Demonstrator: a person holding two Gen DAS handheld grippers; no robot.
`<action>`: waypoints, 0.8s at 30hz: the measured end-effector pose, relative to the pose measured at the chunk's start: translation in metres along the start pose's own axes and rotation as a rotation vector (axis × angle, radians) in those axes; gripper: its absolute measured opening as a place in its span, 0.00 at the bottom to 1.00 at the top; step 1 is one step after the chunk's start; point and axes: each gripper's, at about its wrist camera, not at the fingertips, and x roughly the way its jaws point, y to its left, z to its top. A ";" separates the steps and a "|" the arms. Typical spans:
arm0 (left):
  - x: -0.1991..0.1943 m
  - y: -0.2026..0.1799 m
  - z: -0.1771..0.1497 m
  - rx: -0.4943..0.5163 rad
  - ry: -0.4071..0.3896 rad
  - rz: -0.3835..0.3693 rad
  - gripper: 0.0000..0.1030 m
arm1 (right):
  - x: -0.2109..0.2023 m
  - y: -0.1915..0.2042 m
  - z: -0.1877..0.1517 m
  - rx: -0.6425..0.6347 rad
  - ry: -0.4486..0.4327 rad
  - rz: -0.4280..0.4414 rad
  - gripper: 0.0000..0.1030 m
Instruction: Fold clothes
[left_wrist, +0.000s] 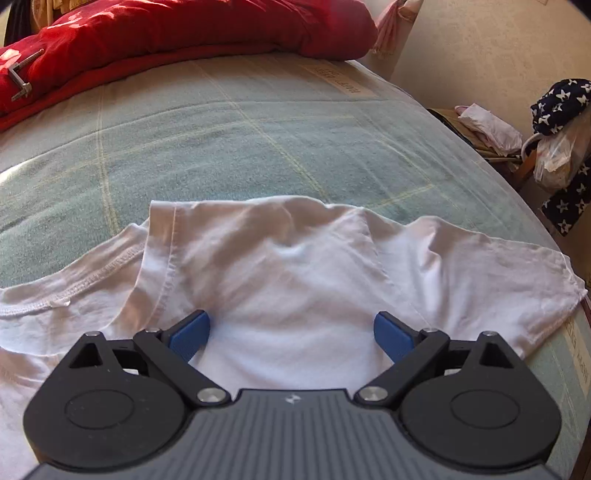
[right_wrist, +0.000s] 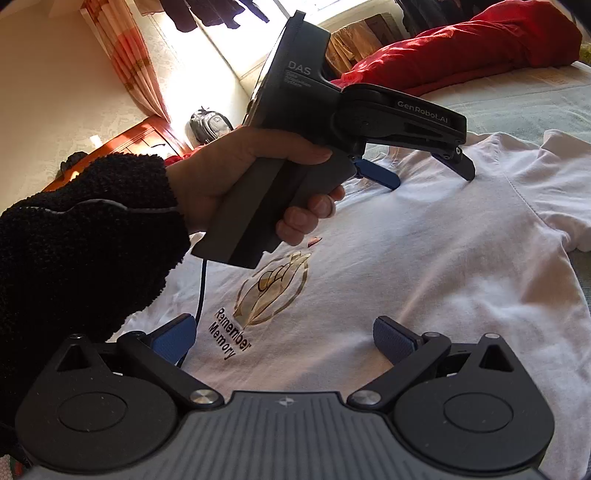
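White shirt (left_wrist: 295, 280) flat; both grippers apparently open.

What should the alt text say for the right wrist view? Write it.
A hand holds the left gripper open over a white T-shirt spread on a bed, its print reading "Remember Memory". The right gripper is open in the foreground; a red quilt lies behind.
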 end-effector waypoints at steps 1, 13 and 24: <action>0.002 0.000 0.004 -0.001 -0.013 0.006 0.94 | 0.000 0.000 0.000 0.000 0.001 0.003 1.00; 0.004 -0.011 0.040 -0.015 -0.087 -0.038 0.94 | 0.003 -0.002 -0.003 -0.003 0.001 0.017 1.00; 0.029 -0.044 0.029 0.105 0.003 -0.034 0.94 | 0.007 -0.001 -0.003 -0.016 0.003 0.008 1.00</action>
